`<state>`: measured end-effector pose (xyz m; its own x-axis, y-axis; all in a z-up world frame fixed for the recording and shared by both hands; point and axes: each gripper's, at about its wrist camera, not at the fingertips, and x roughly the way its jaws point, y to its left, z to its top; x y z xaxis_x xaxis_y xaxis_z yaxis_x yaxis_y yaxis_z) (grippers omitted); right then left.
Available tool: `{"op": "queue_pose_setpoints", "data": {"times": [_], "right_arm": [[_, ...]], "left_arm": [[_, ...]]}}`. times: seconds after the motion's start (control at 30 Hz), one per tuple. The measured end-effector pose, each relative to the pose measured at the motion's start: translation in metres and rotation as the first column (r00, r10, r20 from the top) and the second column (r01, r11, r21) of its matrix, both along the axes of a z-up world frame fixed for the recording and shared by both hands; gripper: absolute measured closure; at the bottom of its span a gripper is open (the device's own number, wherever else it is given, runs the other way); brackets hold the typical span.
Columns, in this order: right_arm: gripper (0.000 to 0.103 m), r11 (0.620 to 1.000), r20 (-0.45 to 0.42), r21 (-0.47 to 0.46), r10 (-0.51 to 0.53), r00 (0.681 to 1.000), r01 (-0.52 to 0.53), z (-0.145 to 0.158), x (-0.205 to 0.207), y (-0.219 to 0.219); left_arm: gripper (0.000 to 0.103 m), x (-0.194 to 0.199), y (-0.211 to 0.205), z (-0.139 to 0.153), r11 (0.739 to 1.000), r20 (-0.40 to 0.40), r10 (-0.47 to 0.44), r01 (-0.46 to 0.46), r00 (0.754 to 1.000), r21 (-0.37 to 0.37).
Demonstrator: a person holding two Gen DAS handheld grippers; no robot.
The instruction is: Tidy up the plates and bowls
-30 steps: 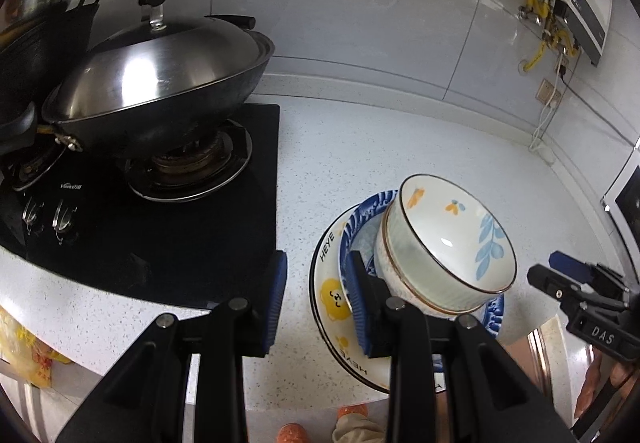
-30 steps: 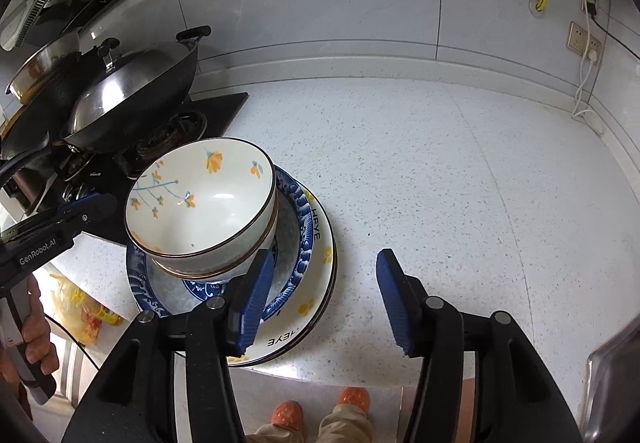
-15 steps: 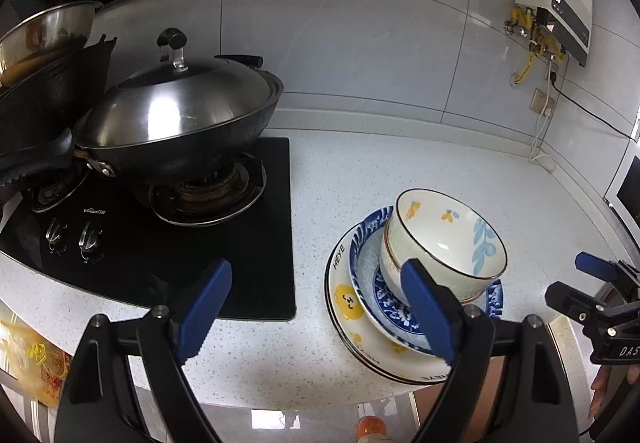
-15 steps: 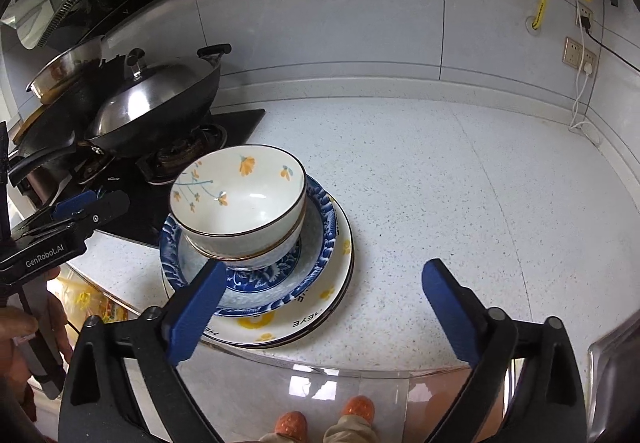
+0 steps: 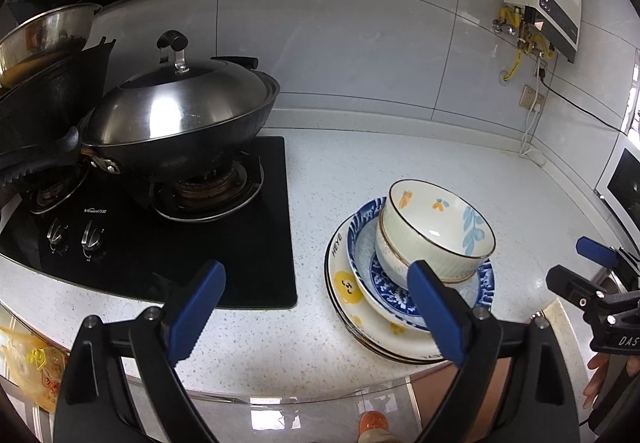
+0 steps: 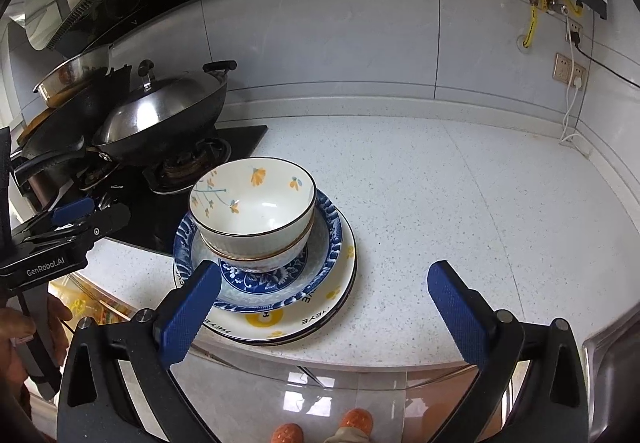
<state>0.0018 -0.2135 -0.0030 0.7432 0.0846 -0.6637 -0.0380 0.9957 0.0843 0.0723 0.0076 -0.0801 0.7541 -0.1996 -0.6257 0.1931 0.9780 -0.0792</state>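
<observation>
While both my left gripper [image 5: 316, 307] and right gripper [image 6: 324, 307] hang spread and empty, I'd leave the centre-frame bowls [image 6: 253, 203] nested on the plates [image 6: 320, 307].

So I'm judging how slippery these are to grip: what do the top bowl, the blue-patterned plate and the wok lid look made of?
Top bowl: probably glazed ceramic, glossy white with painted flowers and a thin dark rim line.
Blue-patterned plate: likely glazed ceramic too, shiny with blue print.
Wok lid: looks like brushed steel, silver with a bright window reflection.
</observation>
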Motion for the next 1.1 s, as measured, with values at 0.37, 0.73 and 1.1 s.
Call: {"op": "queue_pose_setpoints", "data": {"times": [0.37,0.73,1.1], "right_arm": [[0.001,0.999,-0.008,0.005,-0.035,0.999,0.035,0.009,-0.008,0.004],[0.001,0.998,0.109,0.041,-0.049,0.993,0.044,0.046,-0.032,-0.027],[0.001,1.0,0.085,0.024,-0.002,0.996,0.0,0.063,-0.084,-0.065]], "left_arm": [[0.01,-0.012,0.01,0.004,0.999,0.001,-0.015,0.015,1.0,-0.033],[0.01,-0.038,0.005,0.034,0.998,0.092,0.064,-0.064,0.994,-0.004],[0.01,-0.12,0.007,0.059,0.981,0.125,0.181,-0.188,0.975,0.048]]}}
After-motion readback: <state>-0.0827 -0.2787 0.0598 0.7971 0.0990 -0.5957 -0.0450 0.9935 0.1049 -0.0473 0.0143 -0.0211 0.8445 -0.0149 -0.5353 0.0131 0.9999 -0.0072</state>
